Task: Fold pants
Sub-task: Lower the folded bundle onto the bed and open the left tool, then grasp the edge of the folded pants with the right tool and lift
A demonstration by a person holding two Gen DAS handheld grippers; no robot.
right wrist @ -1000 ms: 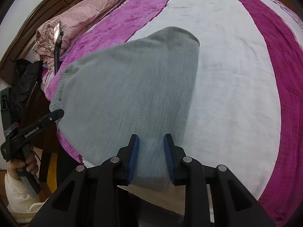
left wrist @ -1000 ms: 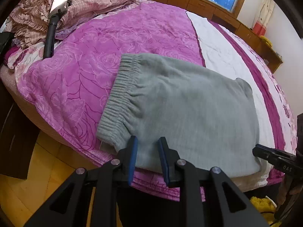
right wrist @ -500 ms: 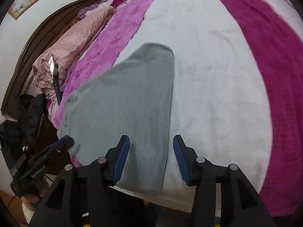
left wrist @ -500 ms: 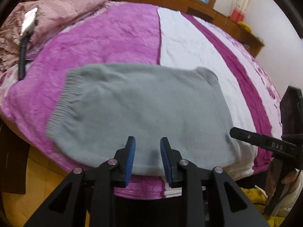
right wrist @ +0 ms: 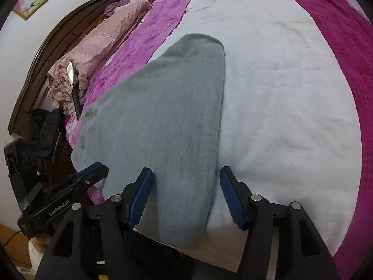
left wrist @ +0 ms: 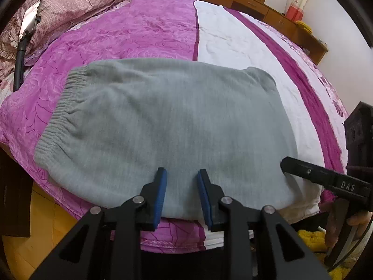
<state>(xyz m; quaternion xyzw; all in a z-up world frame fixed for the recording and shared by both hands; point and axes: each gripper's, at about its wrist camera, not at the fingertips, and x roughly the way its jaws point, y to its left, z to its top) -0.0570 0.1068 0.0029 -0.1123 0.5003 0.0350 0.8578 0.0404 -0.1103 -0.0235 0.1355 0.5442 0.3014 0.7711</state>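
The grey pants lie folded flat on the bed, waistband to the left, folded end to the right. They also show in the right wrist view. My left gripper hovers open over the near edge of the pants, holding nothing. My right gripper is wide open above the near right corner of the pants, holding nothing. Each gripper shows in the other's view: the right one and the left one.
The bed has a purple and white cover, its near edge right below the pants. Pink pillows and a phone on a stand lie at the left. A wooden headboard and wooden cabinets border the bed.
The right gripper has opened wide and let go of the pants' corner. Both grippers pulled back slightly; the pants now lie flat and still.
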